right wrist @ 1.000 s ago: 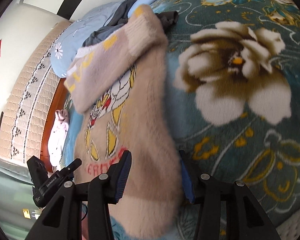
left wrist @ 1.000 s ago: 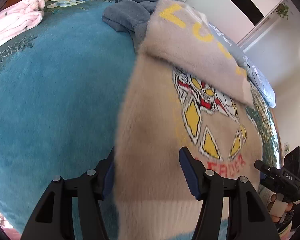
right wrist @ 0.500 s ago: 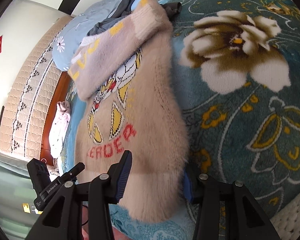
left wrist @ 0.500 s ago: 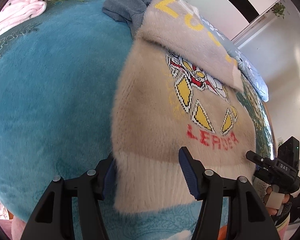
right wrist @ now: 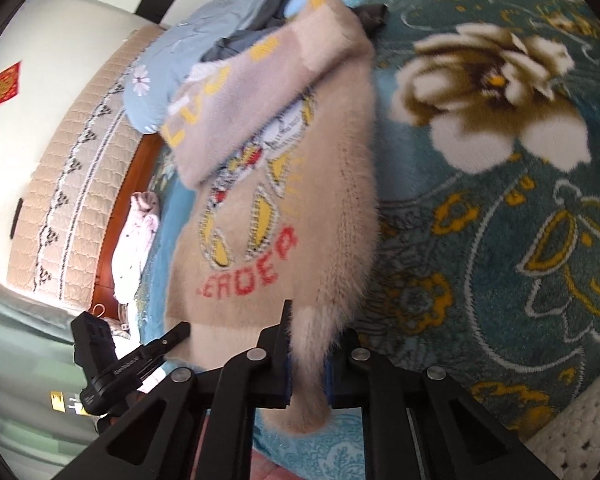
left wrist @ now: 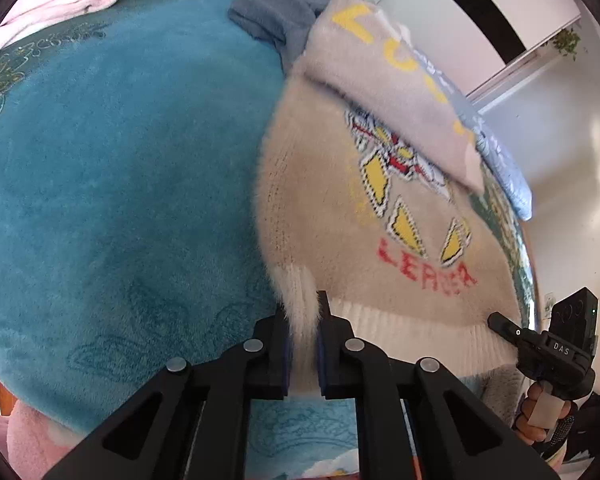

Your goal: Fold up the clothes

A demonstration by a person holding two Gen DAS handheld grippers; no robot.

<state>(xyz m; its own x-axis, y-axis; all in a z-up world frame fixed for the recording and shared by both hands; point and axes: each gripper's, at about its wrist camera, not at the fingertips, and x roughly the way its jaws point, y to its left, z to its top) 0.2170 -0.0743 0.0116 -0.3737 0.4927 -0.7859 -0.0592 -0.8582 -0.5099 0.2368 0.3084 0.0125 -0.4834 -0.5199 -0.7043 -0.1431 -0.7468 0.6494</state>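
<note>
Sweater (left wrist: 380, 208) hem corners sit pinched between clenched fingers (left wrist: 327, 344) of left gripper (left wrist: 302, 344) and right gripper (right wrist: 308, 364).

The right gripper (right wrist: 307, 364) pinches the beige fuzzy sweater's (right wrist: 300, 208) hem corner at six o'clock; the left gripper (right wrist: 156, 348), apparently at the opposite corner, sits at eight o'clock.

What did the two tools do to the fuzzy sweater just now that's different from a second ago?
Both tools closed. The left tool now pinches one corner of the beige sweater's white hem, and the right tool pinches the other corner; before, both were open around the fabric. They also drew back toward the hem. The sleeve stays folded across the top, and the grey garment hasn't moved.
</note>
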